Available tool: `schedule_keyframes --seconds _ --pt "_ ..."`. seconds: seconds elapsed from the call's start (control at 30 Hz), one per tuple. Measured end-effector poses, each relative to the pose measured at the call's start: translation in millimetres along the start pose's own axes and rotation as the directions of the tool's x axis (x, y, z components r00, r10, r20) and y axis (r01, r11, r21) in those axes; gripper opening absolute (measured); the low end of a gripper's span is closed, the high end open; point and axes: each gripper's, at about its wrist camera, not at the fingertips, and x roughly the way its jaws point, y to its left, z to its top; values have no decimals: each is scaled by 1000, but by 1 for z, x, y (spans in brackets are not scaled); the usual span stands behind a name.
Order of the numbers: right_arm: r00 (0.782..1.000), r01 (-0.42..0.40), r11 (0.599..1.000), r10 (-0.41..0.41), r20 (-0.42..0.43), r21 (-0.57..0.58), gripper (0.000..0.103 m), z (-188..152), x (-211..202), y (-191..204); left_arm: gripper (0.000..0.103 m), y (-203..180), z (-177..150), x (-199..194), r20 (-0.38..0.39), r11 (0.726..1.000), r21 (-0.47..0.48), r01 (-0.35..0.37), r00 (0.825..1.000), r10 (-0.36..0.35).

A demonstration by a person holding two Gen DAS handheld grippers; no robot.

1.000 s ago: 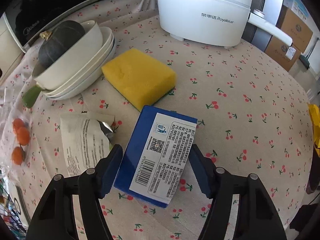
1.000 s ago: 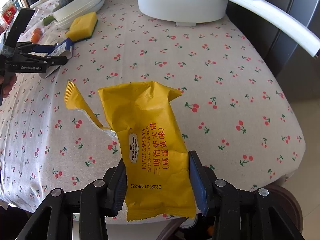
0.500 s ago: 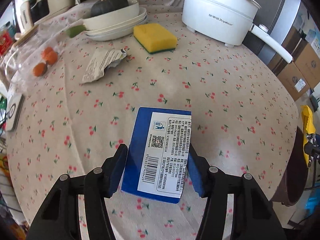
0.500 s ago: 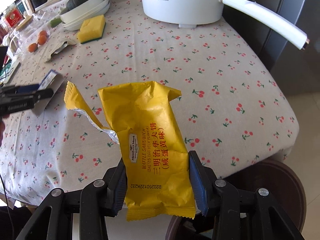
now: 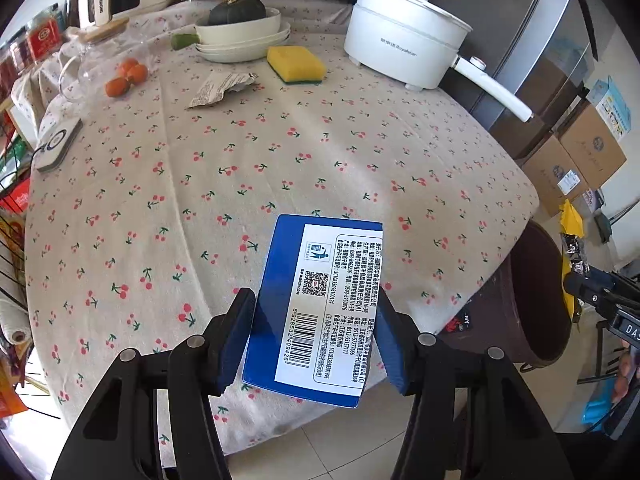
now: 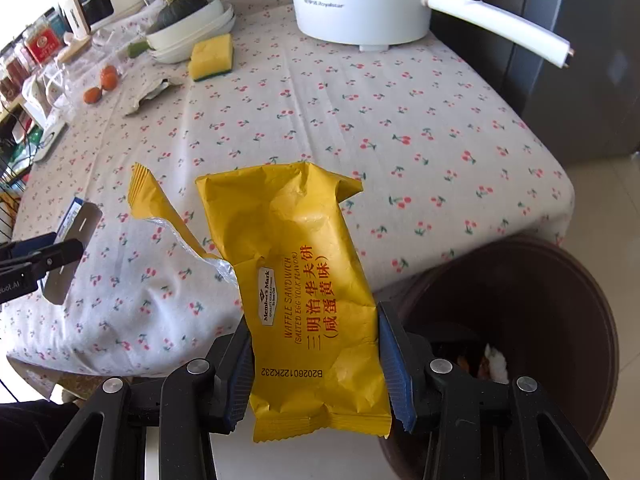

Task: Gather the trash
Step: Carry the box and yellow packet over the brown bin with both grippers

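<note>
Already, in the left wrist view, the left gripper [image 5: 316, 336] was seen closed partway on a blue box [image 5: 316, 312], its blue pads pressed against the two long edges. The box was held off the cloth, above the near edge of the table [image 5: 200, 184], with the dark brown bin [image 5: 536, 300] to the right and lower down. For a clean drop, the box would best be carried fully over the bin's mouth before the pads are parted, since it was rigid, flat-sided card with a glossy white label and could catch on the rim. One crumpled grey wrapper [image 5: 220, 88] was left lying far back on the cherry-print cloth, near a soft yellow sponge [image 5: 296, 65] and stacked white bowls [image 5: 244, 36].

In the right wrist view, the right gripper [image 6: 316, 364] was seen clamped at middling width on a yellow snack wrapper [image 6: 304, 280], gripped low across its width. The wrapper was thin, creased film with a torn, silver-lined flap hanging loose to the left. It was held above the table edge, with the round bin [image 6: 560, 300] just to the right and below, some rubbish already inside. Being light and floppy, it should be brought low over the opening before release so that it is not let drift aside.
</note>
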Motion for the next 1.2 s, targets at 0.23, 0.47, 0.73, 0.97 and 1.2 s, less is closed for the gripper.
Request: schedule_keyframes --seconds 0.23,0.47,0.73,0.97,1.2 --pt "999 -23 996 20 35 81 49 -25 -18 -12 60 -19 -13 -10 5 997 -16 81 997 -81" --pt "996 16 992 -27 83 121 49 -43 -44 -40 61 -57 -16 -11 15 993 54 104 994 -105" --pt "994 73 978 -87 65 197 49 -69 -54 -91 61 -121 -24 7 -21 977 157 142 990 -140" --pt "990 109 960 -129 63 257 49 -94 -68 -130 61 -189 -33 23 -43 941 275 198 980 -194" --pt "984 160 936 -175 19 313 49 -122 -72 -169 61 -251 -43 50 -78 902 354 248 969 -236"
